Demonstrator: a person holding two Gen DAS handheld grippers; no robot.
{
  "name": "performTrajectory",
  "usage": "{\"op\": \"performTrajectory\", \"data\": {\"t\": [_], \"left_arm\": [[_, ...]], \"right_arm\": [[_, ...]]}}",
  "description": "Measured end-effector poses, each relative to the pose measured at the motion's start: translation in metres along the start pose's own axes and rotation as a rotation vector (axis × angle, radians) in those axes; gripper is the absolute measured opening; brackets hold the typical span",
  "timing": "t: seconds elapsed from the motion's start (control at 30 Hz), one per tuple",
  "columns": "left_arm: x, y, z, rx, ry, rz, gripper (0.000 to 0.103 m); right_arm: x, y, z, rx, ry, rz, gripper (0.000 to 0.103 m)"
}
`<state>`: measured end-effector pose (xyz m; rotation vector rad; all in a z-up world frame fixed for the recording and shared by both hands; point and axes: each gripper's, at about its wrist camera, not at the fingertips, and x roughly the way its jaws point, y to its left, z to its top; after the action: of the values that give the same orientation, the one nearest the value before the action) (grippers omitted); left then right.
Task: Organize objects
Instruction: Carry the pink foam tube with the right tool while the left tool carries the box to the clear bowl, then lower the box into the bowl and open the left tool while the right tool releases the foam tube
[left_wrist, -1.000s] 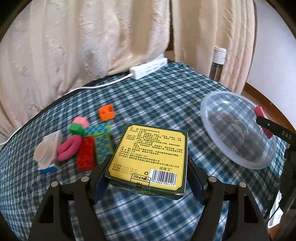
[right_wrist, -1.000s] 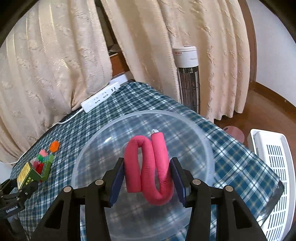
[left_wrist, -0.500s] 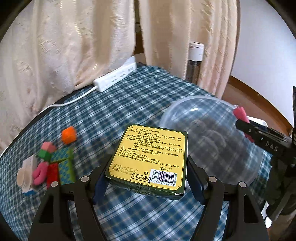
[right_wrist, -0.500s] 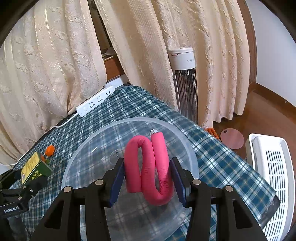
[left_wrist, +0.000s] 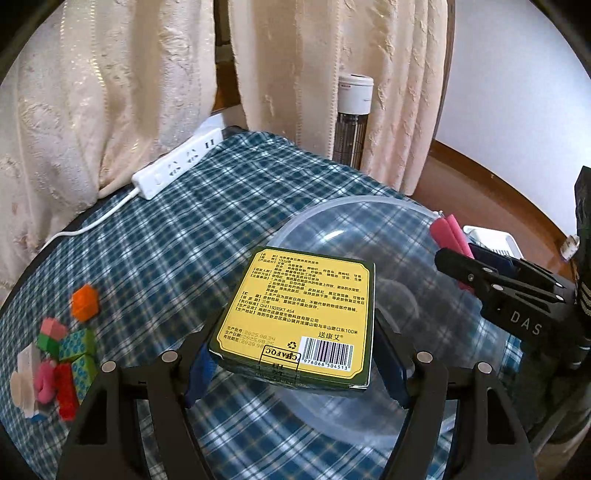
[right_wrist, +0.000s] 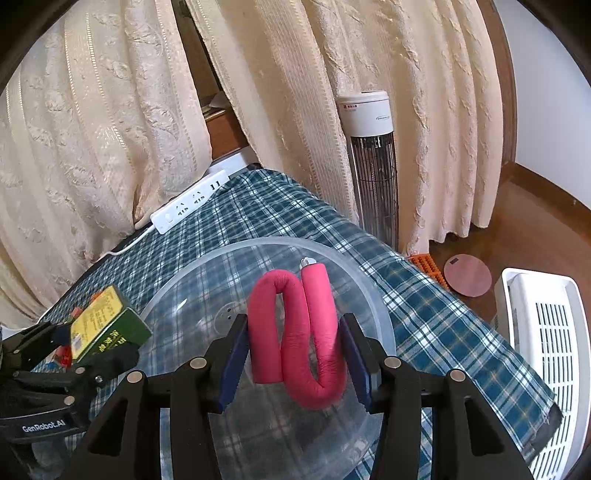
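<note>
1. Firstly, the left gripper (left_wrist: 291, 365) had its fingers (left_wrist: 201, 369) clamped on the flat yellow-and-green box (left_wrist: 299, 310); the right gripper (right_wrist: 295, 365) pinched the bent pink foam tube (right_wrist: 295, 332).
2. Over the last second the box had travelled from above the toy cluster to the rim of the clear bowl (left_wrist: 369, 206); a release into the bowl appeared imminent.
3. The tube hung over the same bowl, so both grippers crowded one opening.
4. Coloured blocks (left_wrist: 74, 347) remained unsorted on the bench (left_wrist: 221, 206), beside a power strip (left_wrist: 177, 166).
</note>
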<state>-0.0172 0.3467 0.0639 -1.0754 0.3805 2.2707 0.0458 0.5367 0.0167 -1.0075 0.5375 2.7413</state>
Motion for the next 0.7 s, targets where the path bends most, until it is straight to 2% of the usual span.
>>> {"op": "performTrajectory", "data": {"t": [0.5, 0.63, 0.7], "left_arm": [[0.020, -0.005, 0.011, -0.004, 0.017, -0.050, 0.078], [0.022, -0.001, 0.010, -0.026, 0.023, -0.069, 0.080], [0.021, 0.000, 0.010, -0.032, 0.025, -0.069, 0.080]], "right_arm": [[0.007, 0.001, 0.007, 0.002, -0.001, -0.003, 0.053], [0.007, 0.000, 0.008, 0.016, -0.002, -0.001, 0.060], [0.007, -0.001, 0.008, 0.019, -0.003, 0.000, 0.060]]}}
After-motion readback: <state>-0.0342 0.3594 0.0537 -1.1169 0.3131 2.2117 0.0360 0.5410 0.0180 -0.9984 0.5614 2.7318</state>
